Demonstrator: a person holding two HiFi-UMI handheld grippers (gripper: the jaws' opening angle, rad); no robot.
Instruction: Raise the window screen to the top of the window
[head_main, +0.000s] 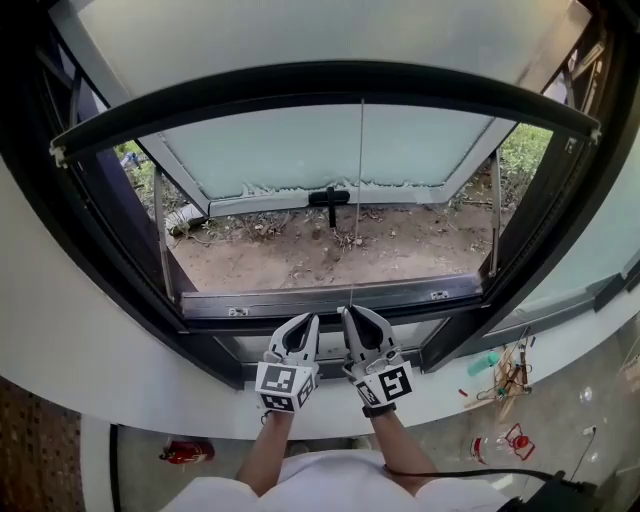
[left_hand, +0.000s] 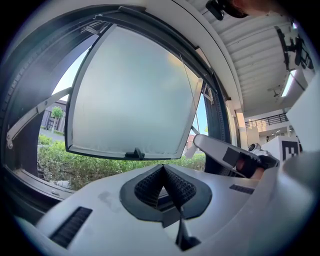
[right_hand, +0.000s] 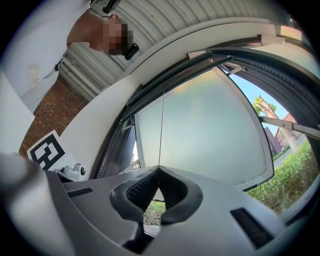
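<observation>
The window screen's dark bottom bar (head_main: 330, 82) arcs across the upper part of the window, with grey mesh (head_main: 300, 30) above it. A thin pull cord (head_main: 360, 200) hangs from the bar down to my right gripper (head_main: 349, 312). That gripper is shut on the cord (right_hand: 161, 130), which runs straight into its closed tips (right_hand: 158, 168). Just to its left, my left gripper (head_main: 308, 320) hovers over the sill, shut with nothing seen between its pads (left_hand: 162, 169). Both grippers sit side by side at the middle of the lower window frame (head_main: 320, 300).
Beyond the frame an outward-tilted frosted sash (head_main: 330, 150) with a black handle (head_main: 329, 197) hangs over bare ground. Metal stay arms (head_main: 160, 230) stand at both sides. On the floor below lie a red object (head_main: 186, 451) and small clutter (head_main: 505, 378).
</observation>
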